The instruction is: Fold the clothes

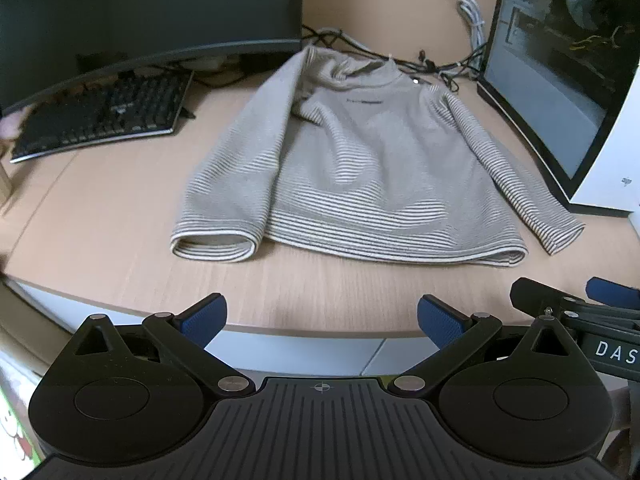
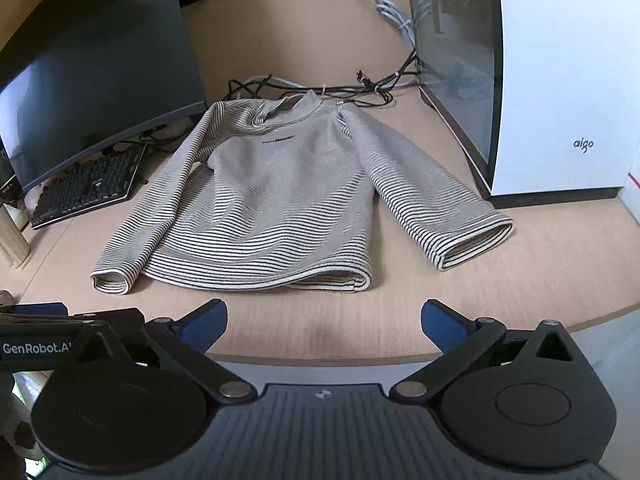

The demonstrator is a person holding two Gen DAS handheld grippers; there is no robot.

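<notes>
Small dark print on the sweater (image 2: 256, 184) chest, too small to read; monitor (image 1: 132, 12) cut off at 10 o'clock, its lower edge hiding the keyboard (image 1: 104, 116) back rows. PC case (image 2: 532, 80) cropped at 2 o'clock; cables (image 2: 340, 88) vanish behind the sweater collar.

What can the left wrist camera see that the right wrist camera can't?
Only the left wrist view shows the bright parts inside the computer case, through its glass side. Only the right wrist view shows the word "aigo" on the case's white panel, and a pale post at the desk's left edge. Both show the striped sweater lying flat on the desk, the keyboard, the monitor, the tangled cables, and both open hand-held grippers: left, right.
</notes>
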